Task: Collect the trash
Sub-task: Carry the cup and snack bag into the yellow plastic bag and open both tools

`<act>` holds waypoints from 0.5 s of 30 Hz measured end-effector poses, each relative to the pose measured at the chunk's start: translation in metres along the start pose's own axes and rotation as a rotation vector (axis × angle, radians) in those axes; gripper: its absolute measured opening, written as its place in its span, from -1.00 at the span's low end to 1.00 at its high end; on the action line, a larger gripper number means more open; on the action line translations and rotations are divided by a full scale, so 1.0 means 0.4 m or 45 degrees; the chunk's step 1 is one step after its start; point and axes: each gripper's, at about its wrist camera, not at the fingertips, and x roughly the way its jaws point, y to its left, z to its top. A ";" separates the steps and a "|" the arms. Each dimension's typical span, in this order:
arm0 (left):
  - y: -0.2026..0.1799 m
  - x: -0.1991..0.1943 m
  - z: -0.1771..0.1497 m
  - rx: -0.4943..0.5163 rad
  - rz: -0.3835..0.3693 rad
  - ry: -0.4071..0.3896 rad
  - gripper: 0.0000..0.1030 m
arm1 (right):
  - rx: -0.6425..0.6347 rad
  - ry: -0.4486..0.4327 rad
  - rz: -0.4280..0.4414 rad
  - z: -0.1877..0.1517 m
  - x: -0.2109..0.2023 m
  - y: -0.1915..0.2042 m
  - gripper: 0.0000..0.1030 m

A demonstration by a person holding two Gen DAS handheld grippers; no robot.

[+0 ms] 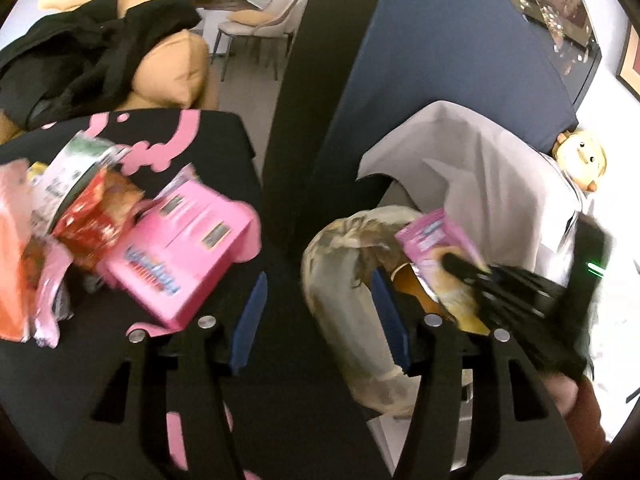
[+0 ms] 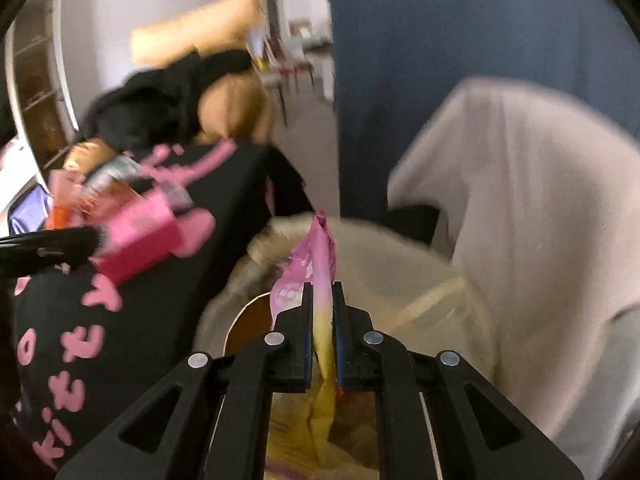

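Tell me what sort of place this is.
Probably a home living area: a tan sofa draped with dark clothing, dining chairs by a table behind, and a lined trash bin beside a black-and-pink covered table.

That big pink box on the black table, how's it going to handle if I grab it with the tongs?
The pink box looks like stiff cardboard with flat sides, so it should hold its shape rather than flop. It's probably light for its size. It's wide, and it lies near the table edge, so a nudge might tip it off.
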 end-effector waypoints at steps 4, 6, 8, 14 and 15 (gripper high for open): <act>0.049 -0.031 -0.033 -0.029 0.001 0.008 0.00 | 0.046 0.140 -0.067 -0.030 0.090 -0.042 -0.81; 0.072 -0.045 -0.055 -0.037 0.007 0.006 0.00 | 0.053 0.198 -0.095 -0.043 0.118 -0.054 -0.81; 0.093 -0.057 -0.075 -0.047 0.013 -0.002 0.01 | 0.057 0.216 -0.104 -0.046 0.123 -0.051 -0.81; 0.156 -0.091 -0.105 -0.101 0.022 -0.018 0.05 | 0.080 0.226 -0.110 -0.034 0.098 -0.041 -0.79; 0.167 -0.097 -0.109 -0.110 0.024 -0.024 0.07 | 0.077 0.218 -0.115 -0.033 0.088 -0.038 -0.77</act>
